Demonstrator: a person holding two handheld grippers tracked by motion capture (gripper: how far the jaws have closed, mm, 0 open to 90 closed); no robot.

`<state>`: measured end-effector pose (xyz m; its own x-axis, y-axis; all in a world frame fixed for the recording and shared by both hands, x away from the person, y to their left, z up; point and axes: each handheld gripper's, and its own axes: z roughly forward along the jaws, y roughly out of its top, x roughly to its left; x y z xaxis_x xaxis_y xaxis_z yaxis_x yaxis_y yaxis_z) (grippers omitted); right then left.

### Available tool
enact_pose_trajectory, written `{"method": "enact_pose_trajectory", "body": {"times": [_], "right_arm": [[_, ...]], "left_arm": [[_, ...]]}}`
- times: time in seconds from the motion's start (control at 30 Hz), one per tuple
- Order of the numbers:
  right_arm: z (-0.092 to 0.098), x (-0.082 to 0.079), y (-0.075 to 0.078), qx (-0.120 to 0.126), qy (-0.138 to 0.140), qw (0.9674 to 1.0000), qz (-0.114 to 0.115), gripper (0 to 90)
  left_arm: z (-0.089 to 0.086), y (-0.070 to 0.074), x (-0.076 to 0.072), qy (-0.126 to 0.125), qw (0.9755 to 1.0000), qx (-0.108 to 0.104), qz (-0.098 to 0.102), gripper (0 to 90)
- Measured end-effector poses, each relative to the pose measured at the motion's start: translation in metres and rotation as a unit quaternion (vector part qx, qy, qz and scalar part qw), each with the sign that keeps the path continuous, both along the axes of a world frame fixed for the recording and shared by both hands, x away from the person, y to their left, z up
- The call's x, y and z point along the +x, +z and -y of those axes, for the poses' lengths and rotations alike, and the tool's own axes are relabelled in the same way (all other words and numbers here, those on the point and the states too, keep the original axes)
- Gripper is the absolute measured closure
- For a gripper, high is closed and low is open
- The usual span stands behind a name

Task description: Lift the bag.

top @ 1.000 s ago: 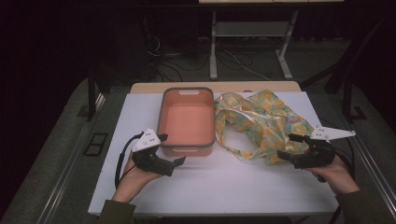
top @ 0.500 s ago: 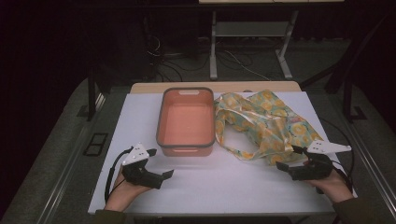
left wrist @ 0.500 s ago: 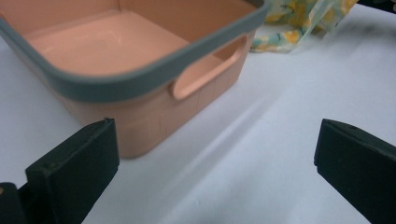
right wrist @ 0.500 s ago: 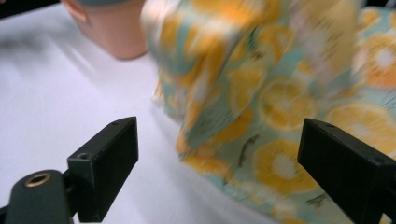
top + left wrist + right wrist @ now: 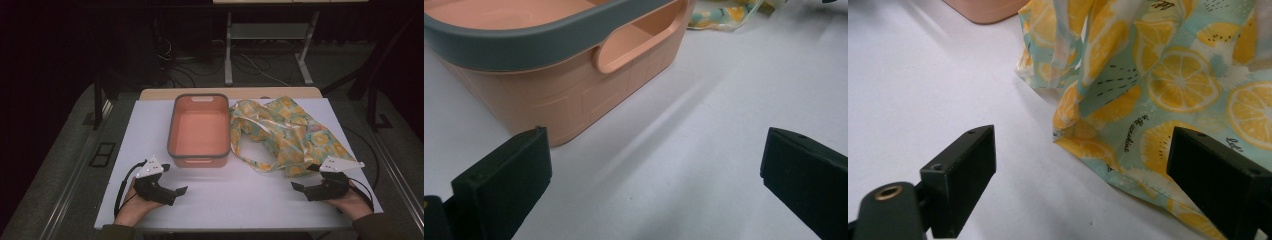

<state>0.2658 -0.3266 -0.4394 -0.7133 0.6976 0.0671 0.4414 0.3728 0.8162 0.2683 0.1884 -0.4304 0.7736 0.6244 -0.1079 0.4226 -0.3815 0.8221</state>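
A salmon plastic basket with a grey rim (image 5: 199,96) (image 5: 549,40) stands empty at the table's middle back. To its right lies a crumpled lemon-print cloth bag (image 5: 287,132) (image 5: 1168,80). My left gripper (image 5: 181,190) (image 5: 654,175) rests near the front left edge, open, jaws wide apart over bare table, just short of the basket's near wall. At the front right my right gripper (image 5: 298,186) (image 5: 1083,175) is open too, its jaws empty, the bag's hem just ahead of it.
The white tabletop (image 5: 235,200) spreads between the two hands. Metal table legs (image 5: 229,45) and cables lie on the dark floor beyond the far edge. A rail runs along each side of the table.
Both hands have drawn back toward the table's front edge, away from the basket and the bag. Neither holds anything.
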Motion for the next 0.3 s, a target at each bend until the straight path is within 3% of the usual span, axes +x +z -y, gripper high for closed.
{"method": "enact_pose_trajectory", "body": {"times": [0.3], "right_arm": [[-0.001, -0.0002, -0.0003, -0.003, 0.001, 1.0, 0.001, 12.1]], "left_arm": [[0.0005, 0.0004, 0.0001, -0.001, 1.0, -0.002, 0.0, 0.0]]}}
